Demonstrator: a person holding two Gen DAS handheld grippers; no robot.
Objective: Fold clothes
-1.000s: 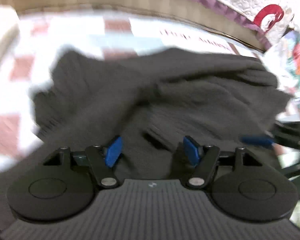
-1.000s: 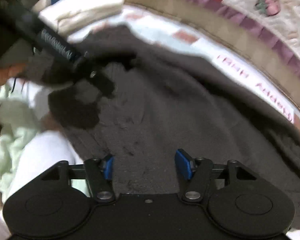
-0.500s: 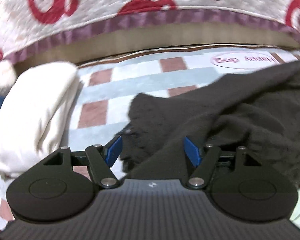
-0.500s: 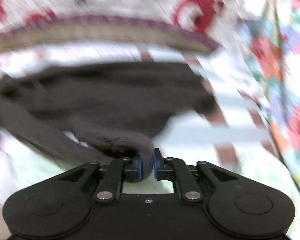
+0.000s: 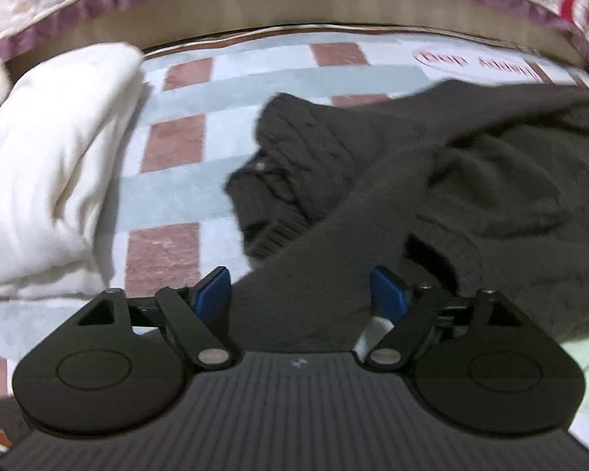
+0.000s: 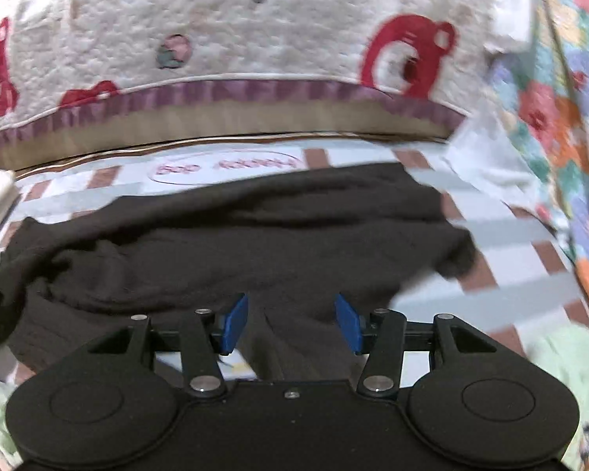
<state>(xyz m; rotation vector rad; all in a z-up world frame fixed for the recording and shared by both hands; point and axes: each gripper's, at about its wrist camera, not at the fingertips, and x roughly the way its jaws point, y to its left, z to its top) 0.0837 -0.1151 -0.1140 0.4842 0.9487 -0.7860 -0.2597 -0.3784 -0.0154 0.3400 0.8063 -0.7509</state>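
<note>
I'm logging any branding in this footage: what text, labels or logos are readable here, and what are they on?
Pink lettering in an oval on the checked mat, also in the left wrist view: two words, upside down and blurred, not readable.
Small pale mark on the left gripper body: too small to read.
Red shapes on the quilt: pattern, not text.
Nothing else legible.

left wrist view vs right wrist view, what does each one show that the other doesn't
Only the left wrist view shows the bulk of the white folded cloth lying left of the dark sweater, plus the sweater's ribbed edge.

Only the right wrist view shows the floral fabric at the right and the sweater's far right corner.

Both show the checked blanket under the sweater, the quilt with red shapes behind, and an open gripper over dark fabric: left gripper, right gripper.
</note>
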